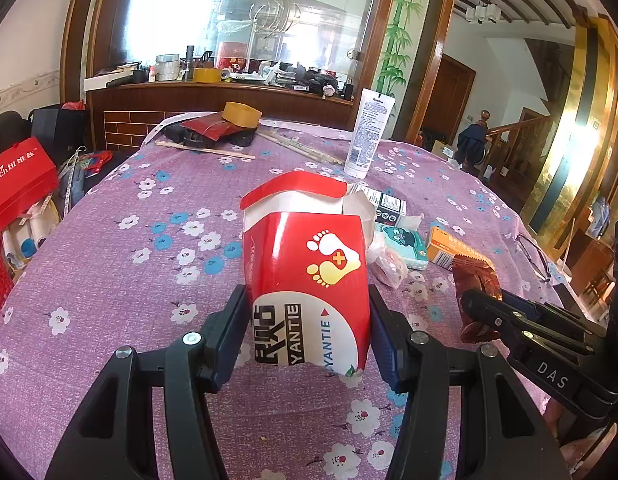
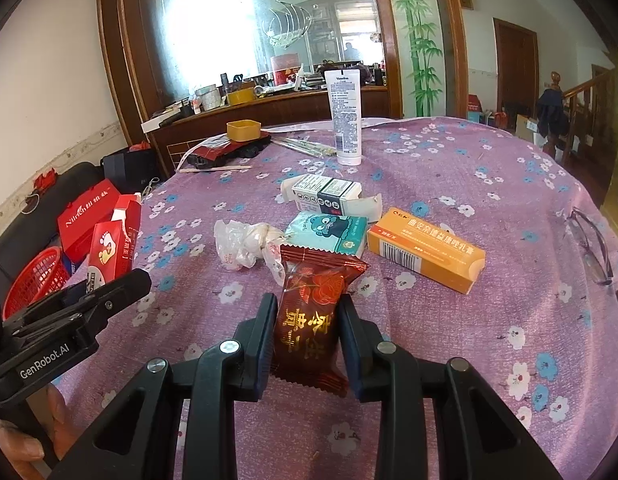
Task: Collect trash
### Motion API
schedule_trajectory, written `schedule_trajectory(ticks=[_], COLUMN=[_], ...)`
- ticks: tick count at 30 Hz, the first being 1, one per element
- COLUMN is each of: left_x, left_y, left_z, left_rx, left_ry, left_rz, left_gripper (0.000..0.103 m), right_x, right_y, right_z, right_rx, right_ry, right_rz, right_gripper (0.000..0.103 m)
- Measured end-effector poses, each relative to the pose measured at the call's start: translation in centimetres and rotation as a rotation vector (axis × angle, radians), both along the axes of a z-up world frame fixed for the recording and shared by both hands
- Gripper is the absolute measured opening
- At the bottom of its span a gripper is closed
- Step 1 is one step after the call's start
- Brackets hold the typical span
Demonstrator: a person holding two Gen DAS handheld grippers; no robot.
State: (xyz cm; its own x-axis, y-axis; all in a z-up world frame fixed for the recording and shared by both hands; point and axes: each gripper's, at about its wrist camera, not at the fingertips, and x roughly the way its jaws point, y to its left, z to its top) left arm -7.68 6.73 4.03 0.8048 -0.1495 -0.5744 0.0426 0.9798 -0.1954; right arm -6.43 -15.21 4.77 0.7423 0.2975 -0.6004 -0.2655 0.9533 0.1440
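My left gripper (image 1: 307,320) is shut on a torn red and white carton (image 1: 305,272) with footprint marks, held above the purple flowered tablecloth (image 1: 129,280). The carton (image 2: 111,248) also shows at the left of the right wrist view. My right gripper (image 2: 307,332) is shut on a dark red snack wrapper (image 2: 311,316); it shows in the left wrist view (image 1: 475,280) too. On the table lie crumpled clear plastic (image 2: 245,246), a teal tissue pack (image 2: 329,234), an orange box (image 2: 427,254) and a white and green box (image 2: 327,194).
A red basket (image 2: 35,280) and a red gift bag (image 2: 89,218) stand off the table's left side. A white lotion tube (image 2: 345,116) stands at the back, near chopsticks (image 2: 305,146) and a yellow tub (image 2: 243,129). Glasses (image 2: 593,246) lie at the right edge.
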Motion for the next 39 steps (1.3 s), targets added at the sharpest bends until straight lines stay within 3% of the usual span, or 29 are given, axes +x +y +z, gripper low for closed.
schedule_trajectory(ticks=[9, 39], left_x=[-0.01, 0.06], left_y=[0.01, 0.17], left_z=[0.06, 0.15], left_rx=[0.000, -0.003], left_ry=[0.001, 0.000], left_rz=[0.004, 0.005], left_gripper=[0.054, 0.054], right_x=[-0.62, -0.56], right_y=[0.68, 0.62], right_z=[0.30, 0.02], right_rx=[-0.051, -0.047], right_ry=[-0.038, -0.026], right_rz=[-0.016, -0.026], right_gripper=[0.032, 0.032])
